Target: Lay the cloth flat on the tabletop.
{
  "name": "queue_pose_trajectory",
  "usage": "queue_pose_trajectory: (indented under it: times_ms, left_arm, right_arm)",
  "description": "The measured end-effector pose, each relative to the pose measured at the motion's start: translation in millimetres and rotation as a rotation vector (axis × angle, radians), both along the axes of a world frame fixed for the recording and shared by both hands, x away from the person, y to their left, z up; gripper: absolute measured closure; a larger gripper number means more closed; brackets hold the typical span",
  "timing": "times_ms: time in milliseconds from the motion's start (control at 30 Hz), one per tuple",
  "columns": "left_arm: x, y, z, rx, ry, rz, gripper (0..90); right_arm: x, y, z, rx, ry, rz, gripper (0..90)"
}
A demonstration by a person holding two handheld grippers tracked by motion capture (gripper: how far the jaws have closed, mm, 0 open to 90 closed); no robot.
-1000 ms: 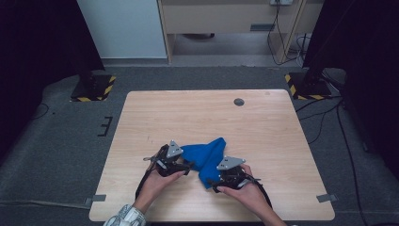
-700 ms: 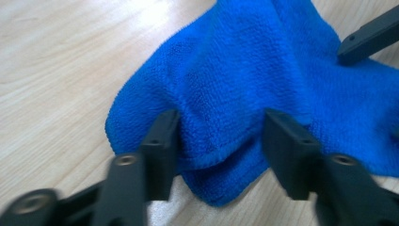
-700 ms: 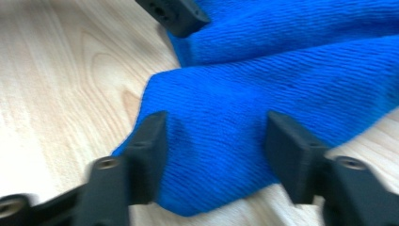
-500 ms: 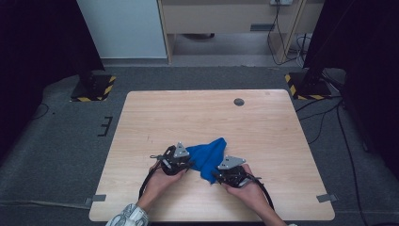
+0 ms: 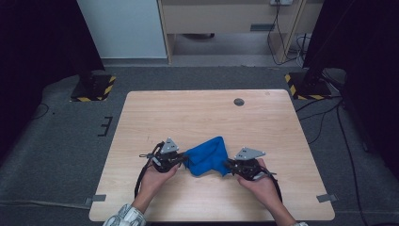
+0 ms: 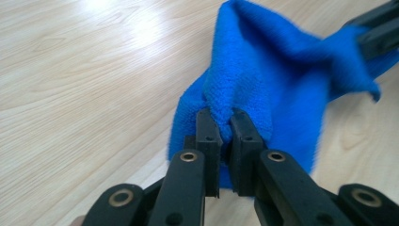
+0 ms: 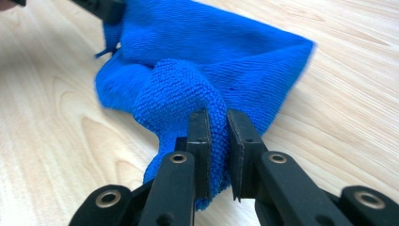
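- High view showed the wooden table [image 5: 188, 113] standing on grey carpet, cabinets behind.
- The blue cloth [image 5: 208, 156] lay bunched near the front edge, between both grippers.
- The left gripper [image 6: 225, 136] and right gripper [image 7: 219, 136] each pinched a fold; pulling evenly apart would probably spread it best.

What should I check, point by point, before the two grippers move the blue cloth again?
1. Left gripper pinches a fold of the blue microfibre cloth: ok.
2. Right gripper pinches another fold: ok.
3. Depth of cloth inside each pair of jaws: cannot tell.
4. Cloth flat, without wrinkles: not ok, it is bunched between the grippers.
5. Bare wooden table beyond the cloth: ok.
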State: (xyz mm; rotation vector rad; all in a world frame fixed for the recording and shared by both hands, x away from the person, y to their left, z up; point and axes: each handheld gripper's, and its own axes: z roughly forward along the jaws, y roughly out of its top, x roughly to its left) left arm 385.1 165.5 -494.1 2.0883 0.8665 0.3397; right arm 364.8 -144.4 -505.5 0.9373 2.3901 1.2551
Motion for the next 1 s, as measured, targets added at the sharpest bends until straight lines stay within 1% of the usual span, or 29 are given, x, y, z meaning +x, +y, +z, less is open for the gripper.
queue_pose_trajectory:
  times_ms: [100,167,200,233,300,333,467,567,600,633,667,767,800,867,933,1000]
  left_arm:
    - [4.0,3.3,-2.5,0.01,0.0,0.028,84.1]
    - [7.3,6.7,-6.4,0.028,0.014,0.046,84.2]
    - [8.5,7.8,-8.1,0.036,0.018,0.051,84.2]
    - [10.6,10.0,-11.1,0.057,0.022,0.062,84.2]
    - [13.7,13.0,-14.1,0.075,0.027,0.076,84.2]
    - [15.5,14.9,-16.0,0.085,0.031,0.085,84.2]
    - [20.4,21.9,-22.4,0.097,0.057,0.108,84.1]
    - [21.1,22.8,-23.1,0.1,0.06,0.118,83.9]
    - [21.2,22.6,-23.3,0.1,0.061,0.121,83.3]
    - [20.9,22.2,-23.4,0.1,0.058,0.122,81.8]
    - [20.2,21.7,-23.0,0.097,0.056,0.122,78.5]
    - [16.8,20.5,-19.7,0.085,0.03,0.115,69.4]
    - [15.6,20.2,-18.1,0.079,0.024,0.115,69.4]
    - [13.2,20.0,-15.5,0.065,0.016,0.121,62.7]
    - [11.2,20.0,-14.0,0.061,0.007,0.122,60.6]
    - [8.7,20.3,-11.6,0.047,-0.004,0.121,56.4]
  right_arm:
    - [4.2,-8.8,0.3,0.015,0.008,-0.03,79.7]
    - [7.4,-14.7,-0.9,0.021,0.015,-0.055,78.5]
    - [8.9,-17.0,-1.9,0.017,0.019,-0.065,77.8]
    - [11.6,-20.2,-4.7,0.012,0.035,-0.085,77.2]
    - [12.1,-20.4,-5.3,0.01,0.036,-0.09,77.0]
    - [13.5,-21.3,-7.0,0.0,0.037,-0.096,77.1]
    - [18.6,-26.0,-11.1,-0.01,0.049,-0.123,77.5]
    - [23.0,-30.3,-13.8,-0.017,0.056,-0.138,77.6]
    - [24.4,-31.6,-14.7,-0.012,0.059,-0.146,77.4]
    - [25.3,-32.9,-15.2,-0.007,0.069,-0.151,77.0]
    - [26.3,-33.9,-15.9,0.003,0.072,-0.152,76.0]
    - [24.9,-34.3,-15.3,0.001,0.074,-0.147,69.3]
    - [24.9,-34.3,-15.3,0.001,0.074,-0.147,69.3]
    - [23.9,-33.9,-14.6,0.002,0.076,-0.147,63.1]
    - [22.6,-32.5,-13.9,0.006,0.082,-0.145,58.2]
    - [20.8,-30.8,-12.2,0.004,0.078,-0.139,52.1]
